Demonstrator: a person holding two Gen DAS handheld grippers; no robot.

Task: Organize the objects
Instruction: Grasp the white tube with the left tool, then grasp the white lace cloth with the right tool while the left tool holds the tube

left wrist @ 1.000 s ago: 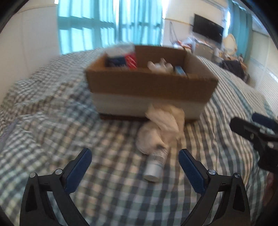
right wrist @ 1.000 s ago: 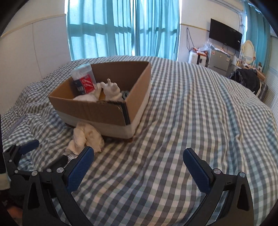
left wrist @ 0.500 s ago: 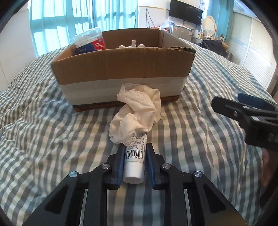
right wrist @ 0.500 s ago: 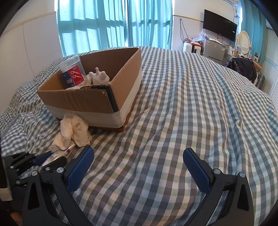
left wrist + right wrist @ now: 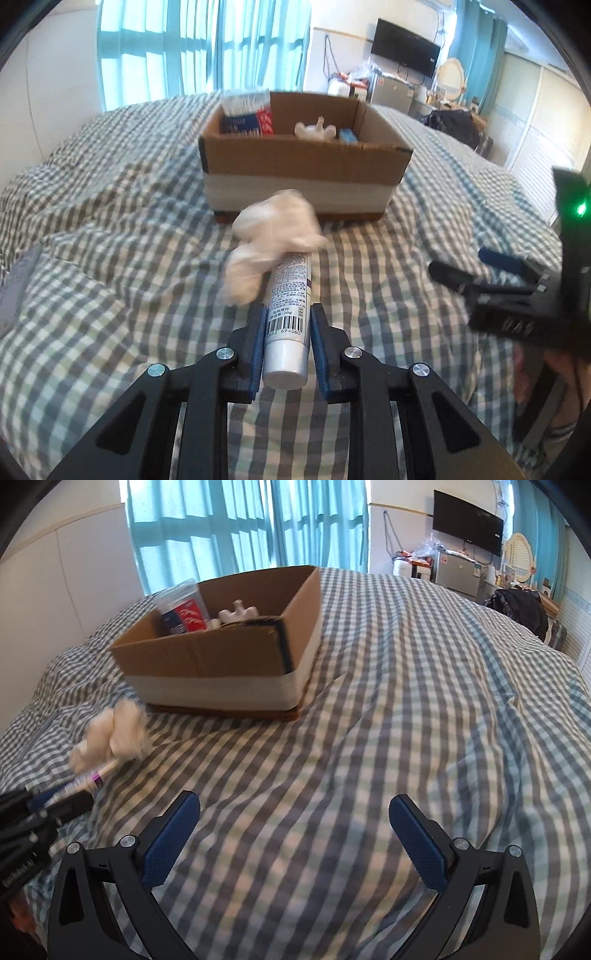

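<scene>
Since 0.5 s ago my left tool (image 5: 287, 334) has lifted the white tube (image 5: 289, 299) it pinches; cream cloth (image 5: 271, 238) drapes its far end at 12 o'clock, short of the cardboard box (image 5: 303, 166). My right tool (image 5: 293, 836) hangs spread above the bed (image 5: 406, 701).

Box (image 5: 303, 173) on bed (image 5: 110, 258); cloth (image 5: 273, 236) before box, on tube (image 5: 290, 295) tip; tube btwn left tool (image 5: 288, 328) fingers.

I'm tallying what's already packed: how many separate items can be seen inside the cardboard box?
3 visible in the cardboard box: a red-and-blue packet at its back left, a white figurine mid-box, and a small blue item to the right. The front wall may hide more.
</scene>
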